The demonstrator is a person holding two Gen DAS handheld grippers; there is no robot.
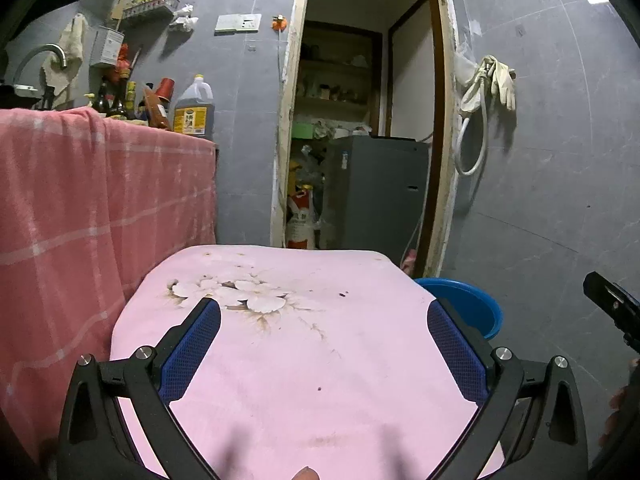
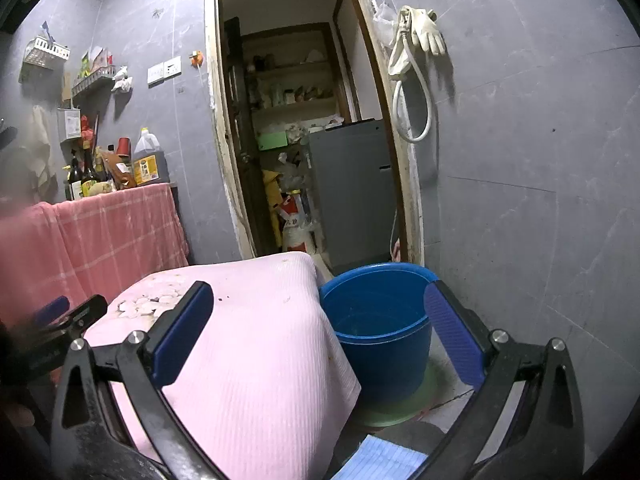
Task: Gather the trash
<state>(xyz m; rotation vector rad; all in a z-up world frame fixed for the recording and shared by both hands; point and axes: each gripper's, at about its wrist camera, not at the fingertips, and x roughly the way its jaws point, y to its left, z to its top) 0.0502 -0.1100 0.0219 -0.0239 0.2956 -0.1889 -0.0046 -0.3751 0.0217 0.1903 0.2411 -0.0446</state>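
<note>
My left gripper (image 1: 324,316) is open and empty above a table covered with a pink flowered cloth (image 1: 304,360). My right gripper (image 2: 318,300) is open and empty, over the cloth's right edge (image 2: 256,360) and a blue bucket (image 2: 380,344) on the floor. The bucket's rim also shows in the left wrist view (image 1: 472,300). The bucket's inside looks empty. No piece of trash shows on the cloth, only small dark specks (image 1: 342,294). The left gripper appears at the left edge of the right wrist view (image 2: 76,316).
A counter draped in a pink checked towel (image 1: 100,208) stands left, with bottles and an oil jug (image 1: 194,108). An open doorway (image 1: 360,120) ahead leads to a cluttered storeroom with a grey cabinet (image 1: 376,196). Gloves and a hose (image 1: 488,84) hang on the grey wall. A blue cloth (image 2: 380,460) lies on the floor.
</note>
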